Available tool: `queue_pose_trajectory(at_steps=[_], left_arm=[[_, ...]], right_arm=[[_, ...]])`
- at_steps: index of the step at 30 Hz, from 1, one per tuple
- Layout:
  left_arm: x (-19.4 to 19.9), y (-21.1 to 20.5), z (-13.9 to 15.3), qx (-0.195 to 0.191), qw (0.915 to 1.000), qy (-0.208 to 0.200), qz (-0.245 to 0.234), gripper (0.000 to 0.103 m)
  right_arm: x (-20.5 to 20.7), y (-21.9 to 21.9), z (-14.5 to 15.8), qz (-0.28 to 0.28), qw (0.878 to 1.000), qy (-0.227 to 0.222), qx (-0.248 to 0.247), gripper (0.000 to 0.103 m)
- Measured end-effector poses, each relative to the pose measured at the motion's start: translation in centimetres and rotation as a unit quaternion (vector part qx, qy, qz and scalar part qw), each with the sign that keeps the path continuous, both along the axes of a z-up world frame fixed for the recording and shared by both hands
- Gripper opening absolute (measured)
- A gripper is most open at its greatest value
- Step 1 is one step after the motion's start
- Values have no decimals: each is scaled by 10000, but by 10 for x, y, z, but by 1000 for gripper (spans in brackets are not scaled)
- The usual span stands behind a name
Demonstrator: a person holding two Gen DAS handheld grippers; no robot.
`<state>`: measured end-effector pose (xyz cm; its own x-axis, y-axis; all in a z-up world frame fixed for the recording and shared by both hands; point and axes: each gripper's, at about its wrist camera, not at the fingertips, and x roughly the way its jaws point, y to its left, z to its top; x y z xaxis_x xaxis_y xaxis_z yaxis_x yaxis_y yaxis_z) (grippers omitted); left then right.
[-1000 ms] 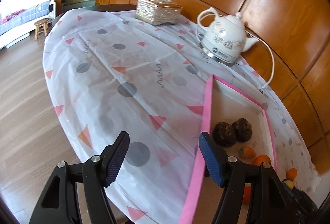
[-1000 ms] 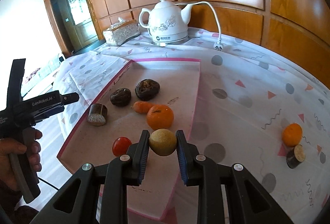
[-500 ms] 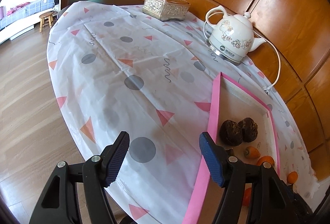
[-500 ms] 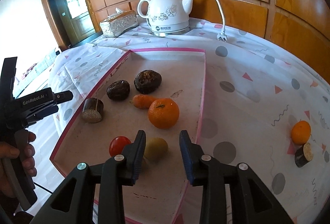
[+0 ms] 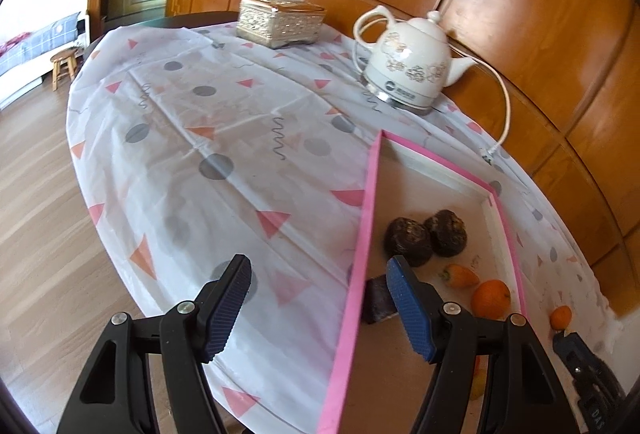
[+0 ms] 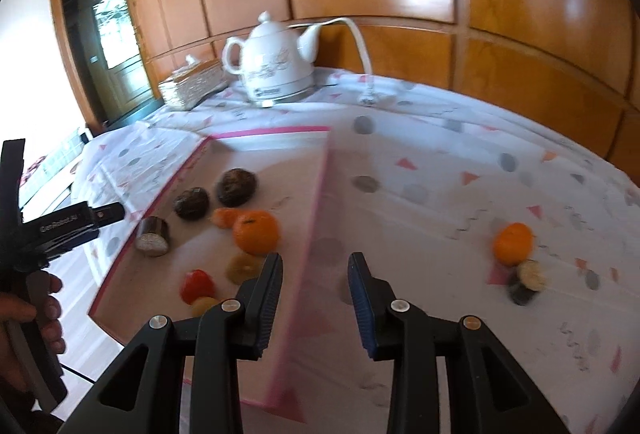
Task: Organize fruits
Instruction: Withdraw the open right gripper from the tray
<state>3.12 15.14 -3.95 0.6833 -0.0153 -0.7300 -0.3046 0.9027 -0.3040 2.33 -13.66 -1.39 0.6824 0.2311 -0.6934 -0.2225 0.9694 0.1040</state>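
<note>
A pink-rimmed tray [image 6: 320,170] holds two dark brown fruits [image 6: 237,187], a carrot [image 6: 224,216], an orange [image 6: 256,232], a cut dark piece [image 6: 152,236], a yellow fruit [image 6: 242,266] and a red tomato [image 6: 197,284]. My right gripper [image 6: 315,262] hangs open over the tray's right rim with nothing between its fingers. On the cloth to its right lie another orange [image 6: 513,242] and a dark cut piece [image 6: 527,280]. My left gripper [image 5: 318,266] is open and empty above the tray's left rim [image 5: 370,202].
A white electric kettle [image 5: 408,74] with its cord and a silver tissue box [image 5: 280,20] stand at the back by the wooden wall. The patterned cloth drops off the round table's left edge to wooden floor [image 5: 36,214]. A hand [image 6: 36,310] holds the left gripper's handle.
My right gripper opened and let the yellow fruit go into the tray, then swung right to the tray's rim. The left gripper stayed open and almost still.
</note>
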Motion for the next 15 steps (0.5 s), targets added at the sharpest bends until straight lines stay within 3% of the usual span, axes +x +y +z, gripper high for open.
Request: queue_pose_trajectory(at_steps=[8, 15], left_arm=[[0, -11, 2, 33, 9998, -13, -179, 71], [3, -26, 8, 70, 9989, -34, -466, 70]], right_arm=[[-15, -73, -12, -1043, 9944, 157, -21, 34], [-33, -162, -28, -2322, 9719, 359, -150, 34]])
